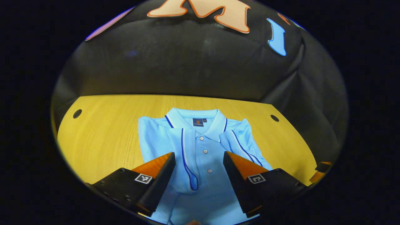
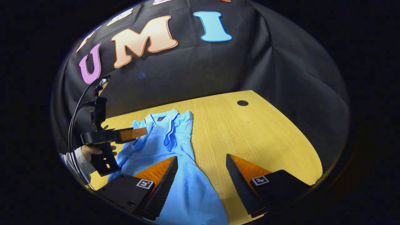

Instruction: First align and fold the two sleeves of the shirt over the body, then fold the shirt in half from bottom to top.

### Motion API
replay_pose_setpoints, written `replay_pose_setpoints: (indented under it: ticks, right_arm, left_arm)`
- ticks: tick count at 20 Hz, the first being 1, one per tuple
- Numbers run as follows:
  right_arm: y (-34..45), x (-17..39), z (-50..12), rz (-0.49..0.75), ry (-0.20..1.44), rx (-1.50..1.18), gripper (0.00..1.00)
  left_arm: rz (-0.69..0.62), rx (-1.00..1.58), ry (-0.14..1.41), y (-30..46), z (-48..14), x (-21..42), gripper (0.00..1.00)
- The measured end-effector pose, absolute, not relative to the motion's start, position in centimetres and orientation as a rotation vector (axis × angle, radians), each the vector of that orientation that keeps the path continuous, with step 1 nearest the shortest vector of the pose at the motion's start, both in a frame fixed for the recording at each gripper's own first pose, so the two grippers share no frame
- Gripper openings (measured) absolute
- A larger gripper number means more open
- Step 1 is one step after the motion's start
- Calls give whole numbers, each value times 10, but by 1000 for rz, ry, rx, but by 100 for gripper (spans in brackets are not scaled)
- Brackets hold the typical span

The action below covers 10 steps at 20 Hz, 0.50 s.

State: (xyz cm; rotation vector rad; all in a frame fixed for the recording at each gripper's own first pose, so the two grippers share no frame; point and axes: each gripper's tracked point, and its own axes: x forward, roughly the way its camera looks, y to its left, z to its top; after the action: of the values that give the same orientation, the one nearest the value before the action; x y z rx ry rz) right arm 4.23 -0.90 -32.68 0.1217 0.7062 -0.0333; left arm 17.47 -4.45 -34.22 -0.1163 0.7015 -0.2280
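A light blue polo shirt (image 1: 200, 147) lies flat on the wooden table (image 1: 103, 137), collar far, buttons up. Both sleeves lie folded over the body, dark piping showing along them. My left gripper (image 1: 199, 178) hovers open above the shirt's chest, with nothing between its fingers. In the right gripper view the shirt (image 2: 168, 150) stretches from the collar down toward me, and my right gripper (image 2: 201, 184) stands open above its right edge and the bare table (image 2: 250, 140). The left gripper (image 2: 132, 133) shows there too, held by a hand (image 2: 90, 150) above the shirt's left side.
The black cloth wall (image 1: 193, 68) rises behind the table's far edge. Round holes sit in the tabletop at the far left (image 1: 77, 113) and far right (image 1: 274, 118). Cables (image 2: 75, 115) hang from the left gripper's body. Bare wood lies on both sides of the shirt.
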Motion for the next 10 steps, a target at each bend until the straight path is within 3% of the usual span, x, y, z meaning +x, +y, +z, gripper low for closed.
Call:
replay_pose_setpoints:
  ticks: [10]
  right_arm:
    - [-10, -46, -303, 110, 659, 26, 98]
  left_arm:
    - [-94, -84, 550, 9, -252, 30, 96]
